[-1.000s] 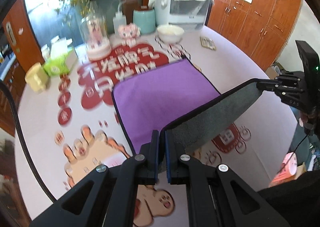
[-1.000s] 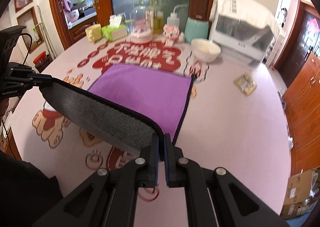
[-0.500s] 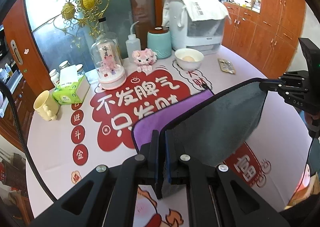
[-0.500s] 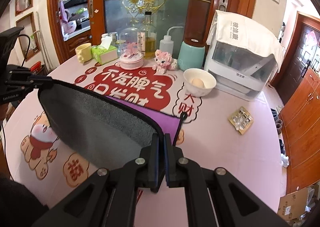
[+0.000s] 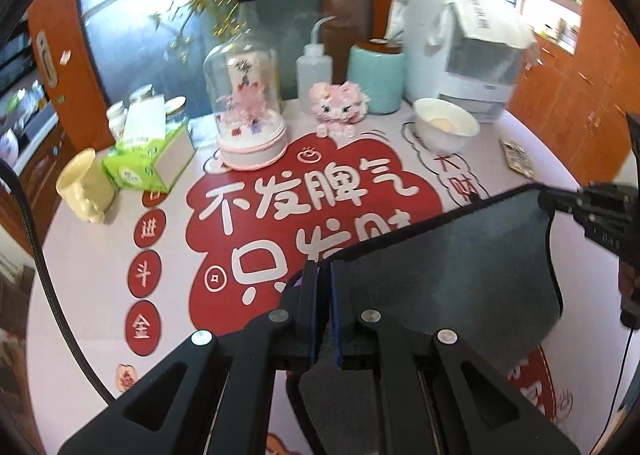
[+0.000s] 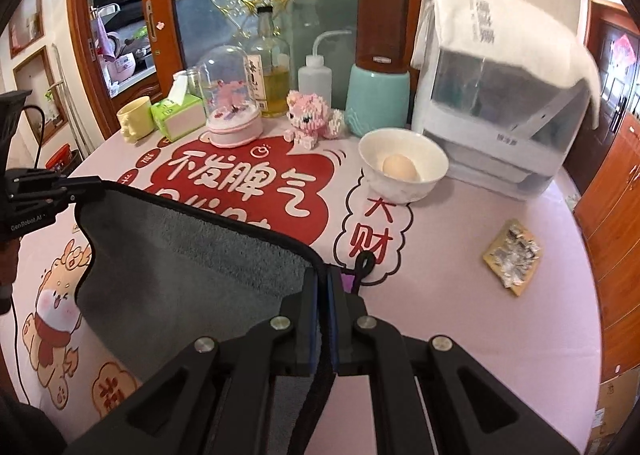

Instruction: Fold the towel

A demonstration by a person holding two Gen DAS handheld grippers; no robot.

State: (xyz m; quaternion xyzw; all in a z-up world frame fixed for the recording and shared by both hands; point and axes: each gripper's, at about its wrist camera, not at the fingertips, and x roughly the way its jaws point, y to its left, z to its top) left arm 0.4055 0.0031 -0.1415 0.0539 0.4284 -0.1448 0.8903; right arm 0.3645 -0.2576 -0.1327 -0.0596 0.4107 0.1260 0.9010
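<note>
The towel [image 5: 460, 271] has swung further forward, hiding nearly all its purple face; left gripper [image 5: 325, 295] and right gripper [image 6: 325, 299] each stay clamped on 1 corner, grey side stretched between them.

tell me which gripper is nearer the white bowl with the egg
Right. The right gripper sits just short of the bowl, slightly to its left; the left gripper is further off, the bowl up to its right.

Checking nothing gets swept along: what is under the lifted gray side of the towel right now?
Under the towel, held up by the left gripper and right gripper, only a purple sliver of it and the printed tablecloth show. The rest beneath is hidden.
</note>
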